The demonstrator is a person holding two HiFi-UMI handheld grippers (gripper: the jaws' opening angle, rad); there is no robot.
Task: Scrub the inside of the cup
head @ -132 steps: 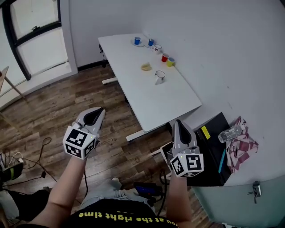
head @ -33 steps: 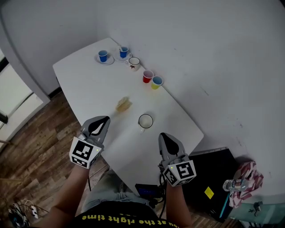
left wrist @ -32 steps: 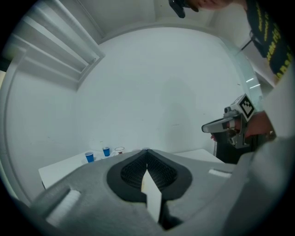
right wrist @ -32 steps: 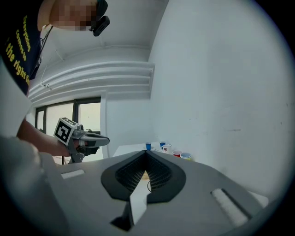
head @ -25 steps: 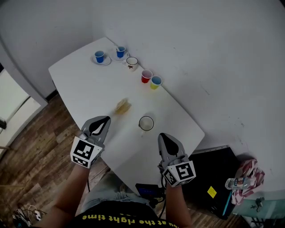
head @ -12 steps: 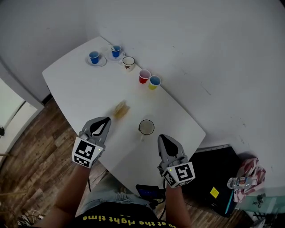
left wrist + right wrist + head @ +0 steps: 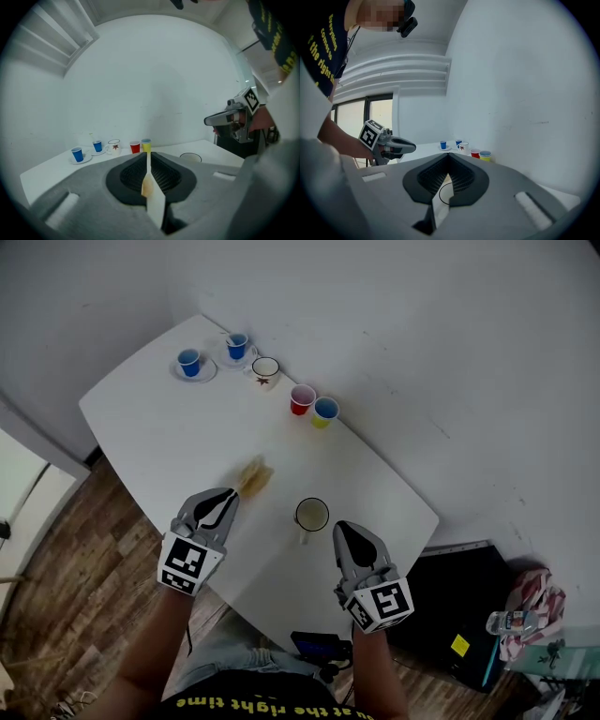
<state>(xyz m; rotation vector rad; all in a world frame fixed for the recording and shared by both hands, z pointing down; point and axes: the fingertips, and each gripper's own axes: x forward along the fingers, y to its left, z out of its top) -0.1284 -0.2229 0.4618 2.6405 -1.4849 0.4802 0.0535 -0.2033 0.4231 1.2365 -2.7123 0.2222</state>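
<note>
- Two grippers now hang over the near edge of the white table (image 7: 150,418). A second ago they were short of it, so the approach is nearly done. No scrubbing has begun.
- Left gripper (image 7: 226,495): its jaws have just been opening and now stand a narrow crack apart, with nothing between them. It has come forward and down, and its tip sits just short of the sponge.
- Sponge (image 7: 253,477): a yellowish-brown pad lying flat on the table, untouched. The left gripper view shows it through the crack between the jaws, so I judge that picking it up is the step in hand. The jaws look too narrow for it and would need to open wider.
- Cup (image 7: 311,516): white with a dark rim, upright with its mouth up. It stands just right of the sponge, near the front edge, ahead of both grippers and touching neither.
- Right gripper (image 7: 348,530): its jaws are clenched on nothing and its tip is near the cup. Its own view looks at the cup's rim, so it probably means to steady the cup, and it must open first.
- A row of five spare cups (image 7: 302,399) stands well apart at the far edge, by the wall.
</note>
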